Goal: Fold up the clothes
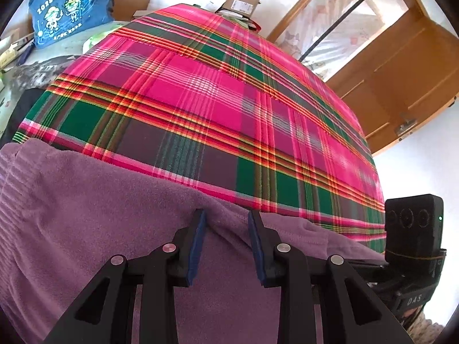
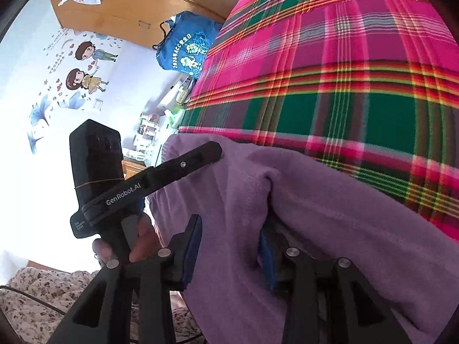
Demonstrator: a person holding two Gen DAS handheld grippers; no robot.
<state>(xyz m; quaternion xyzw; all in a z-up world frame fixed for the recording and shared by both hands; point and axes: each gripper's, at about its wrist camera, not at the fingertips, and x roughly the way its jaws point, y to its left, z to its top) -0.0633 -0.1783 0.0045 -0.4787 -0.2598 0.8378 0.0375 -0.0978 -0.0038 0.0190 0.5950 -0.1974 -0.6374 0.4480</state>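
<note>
Both grippers tilt down over the purple garment (image 1: 86,229): left gripper (image 1: 226,215) part-open above it, right gripper (image 2: 229,226) straddling a fold, grip unclear.

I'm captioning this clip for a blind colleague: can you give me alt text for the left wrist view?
A black two-finger gripper with blue pads straddles a raised fold of soft purple fleece garment. The garment lies on a bright pink, green and red plaid cloth. A blue printed tote bag sits at the far left, a wooden door on the right.

A purple fleece garment (image 1: 86,215) lies rumpled over the plaid cloth's (image 1: 200,100) near edge.
</note>
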